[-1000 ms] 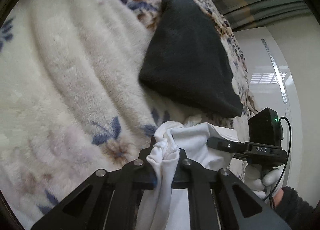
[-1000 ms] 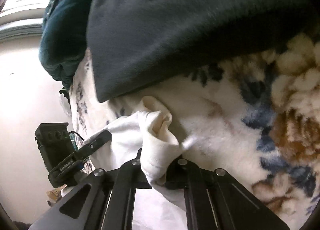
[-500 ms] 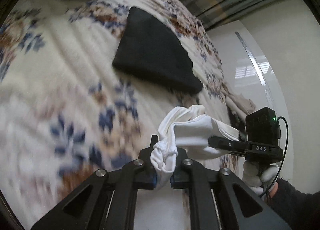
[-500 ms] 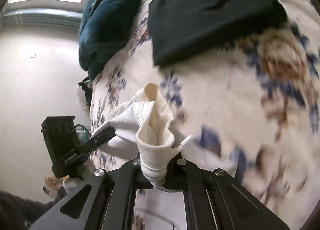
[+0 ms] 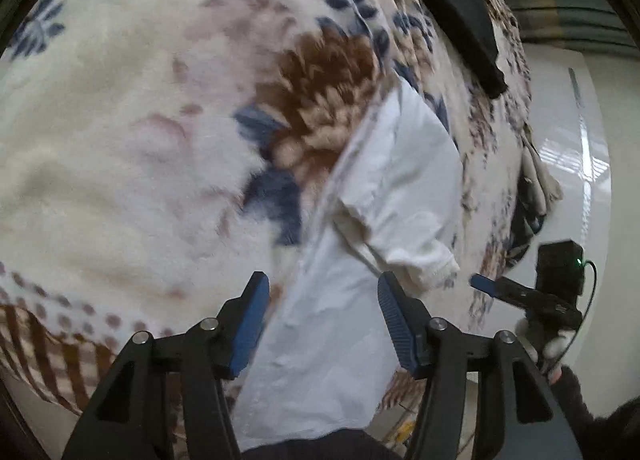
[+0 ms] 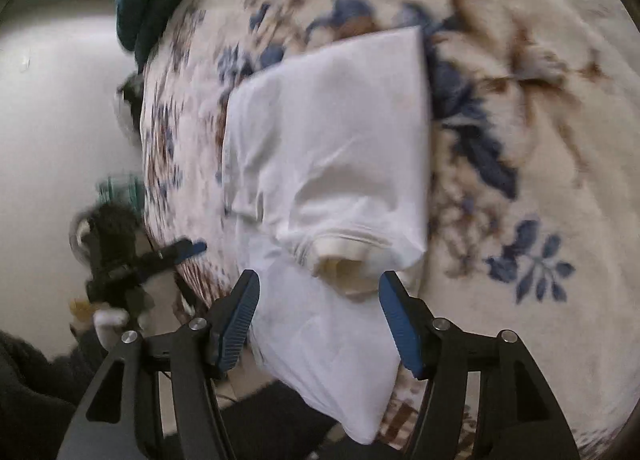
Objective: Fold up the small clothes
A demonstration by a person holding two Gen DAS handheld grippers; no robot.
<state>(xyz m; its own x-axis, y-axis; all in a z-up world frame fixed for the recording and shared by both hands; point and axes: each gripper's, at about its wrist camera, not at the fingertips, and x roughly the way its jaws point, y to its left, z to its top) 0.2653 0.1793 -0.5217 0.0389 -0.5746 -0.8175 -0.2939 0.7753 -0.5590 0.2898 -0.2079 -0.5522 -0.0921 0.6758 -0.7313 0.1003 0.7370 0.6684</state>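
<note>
step: we're releasing the white garment after a fold; half-folded, we judge.
left gripper: jaws opening, spread, cloth between them but not pinched.
right gripper: jaws opening, spread, ribbed cuff between them, unpinched.
location: on the floral blanket, near end draped over its near edge.
axis: long axis runs from us toward the far edge.
next: we need to regrip the hanging end and fold it up.

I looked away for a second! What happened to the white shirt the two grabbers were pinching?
Both let go. The left gripper and right gripper are opening, nothing pinched now. The white shirt, carried toward the near edge, lies folded on the flowery blanket. The black folded garment stayed put, now farther off.
</note>
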